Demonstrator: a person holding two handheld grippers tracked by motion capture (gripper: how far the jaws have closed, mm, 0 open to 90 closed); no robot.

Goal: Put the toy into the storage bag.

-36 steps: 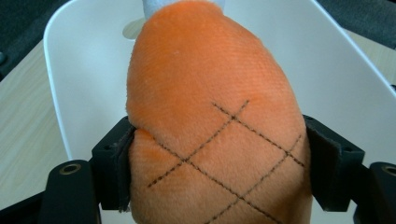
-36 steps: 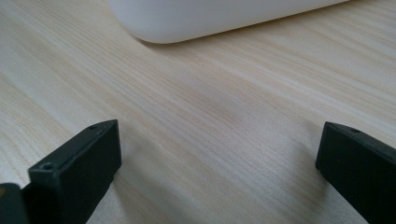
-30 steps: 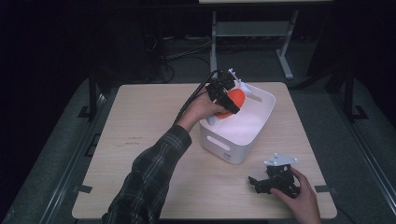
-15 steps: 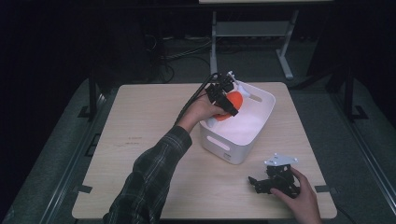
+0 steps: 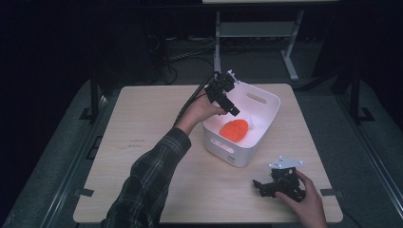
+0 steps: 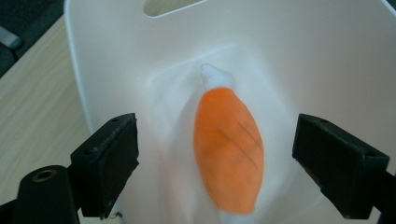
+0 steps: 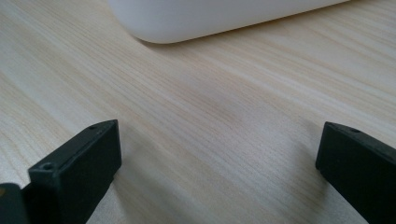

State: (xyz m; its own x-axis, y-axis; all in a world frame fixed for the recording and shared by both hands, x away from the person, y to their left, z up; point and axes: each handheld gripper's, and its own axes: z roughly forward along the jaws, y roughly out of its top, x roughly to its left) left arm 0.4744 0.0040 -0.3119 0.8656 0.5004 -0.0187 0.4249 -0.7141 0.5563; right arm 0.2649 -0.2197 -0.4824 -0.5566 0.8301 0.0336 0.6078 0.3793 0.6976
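1. I am holding the left gripper (image 5: 234, 110) over the near-left rim of the white bin (image 5: 267, 97), tilted down into it, with its cable trailing back over the hand.
2. Its jaws have just been opening and are now standing wide apart; nothing is pressing against either pad (image 6: 112, 163).
3. The orange toy drumstick (image 5: 234, 129) is lying on the floor of the white bin, below the jaws and clear of them.
4. In the left gripper view I am looking straight down at the orange toy drumstick (image 6: 229, 144): it is showing between the two black jaws without touching either, its white tip pointing toward the far wall with the handle slot.
5. The picture of it is a little blurred, so I cannot tell whether it is fully at rest.
6. The white bin is sitting on the wooden table (image 5: 142, 142), toward the right half, one corner turned toward me.
7. I am resting the right gripper (image 5: 266, 186) on the table near the front right corner, close to the near corner of the white bin but apart from it.
8. In the right gripper view its jaws are standing wide apart with bare table (image 7: 210, 121) between them and the bottom edge of the white bin (image 7: 210, 18) ahead.
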